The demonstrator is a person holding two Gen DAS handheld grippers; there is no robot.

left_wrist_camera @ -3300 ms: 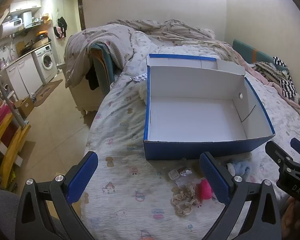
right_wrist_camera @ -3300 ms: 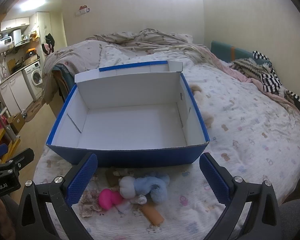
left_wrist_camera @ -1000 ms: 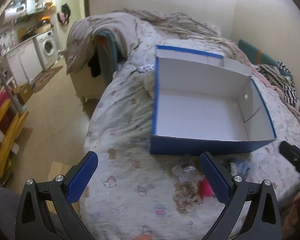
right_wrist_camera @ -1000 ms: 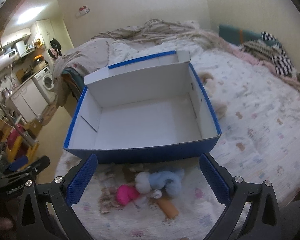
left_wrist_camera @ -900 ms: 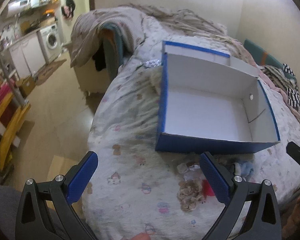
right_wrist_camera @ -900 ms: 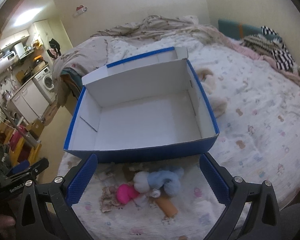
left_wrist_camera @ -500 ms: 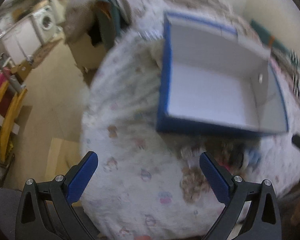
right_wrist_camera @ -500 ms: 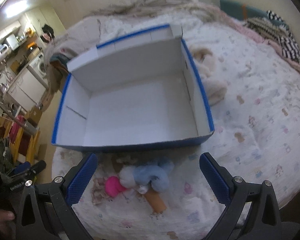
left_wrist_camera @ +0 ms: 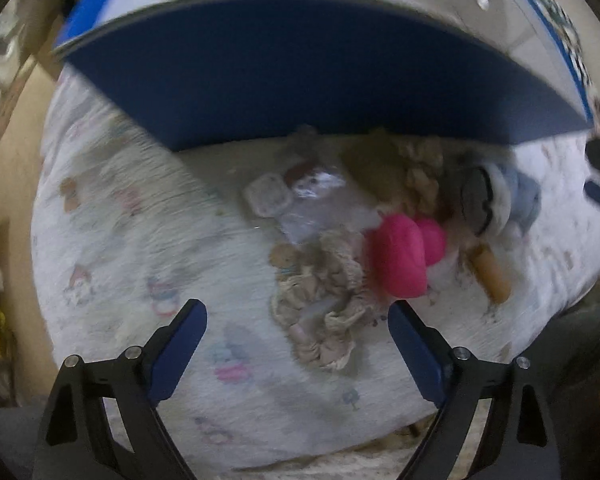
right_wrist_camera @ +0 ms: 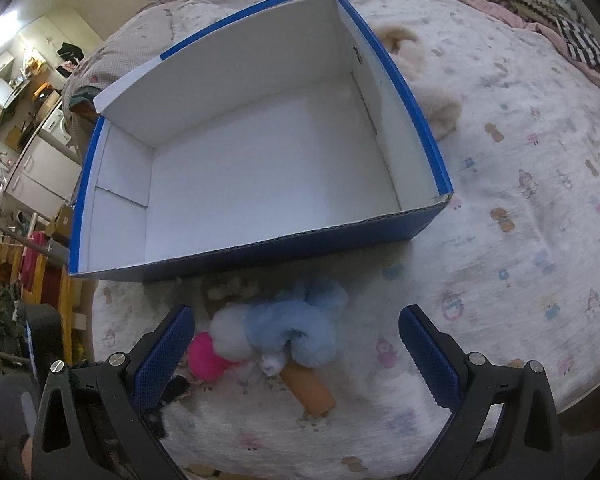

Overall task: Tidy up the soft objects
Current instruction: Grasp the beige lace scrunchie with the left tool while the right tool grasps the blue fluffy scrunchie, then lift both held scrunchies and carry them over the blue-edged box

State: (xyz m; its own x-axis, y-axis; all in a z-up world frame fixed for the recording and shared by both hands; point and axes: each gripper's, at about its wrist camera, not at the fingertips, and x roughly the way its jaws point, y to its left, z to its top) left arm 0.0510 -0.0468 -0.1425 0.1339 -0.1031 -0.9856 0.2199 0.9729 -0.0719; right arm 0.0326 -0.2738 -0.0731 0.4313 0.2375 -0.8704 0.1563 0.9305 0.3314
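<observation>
No readable text or labels anywhere.

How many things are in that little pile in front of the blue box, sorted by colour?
Pink: 1, pink plush
Blue and white: 1, fluffy blue toy
Beige: 2, beige scrunchie and braided tan piece
Orange-brown: 1, orange tube
Clear: 2, small plastic case and clear bag
Total: 7, as far as the blur allows.
</observation>
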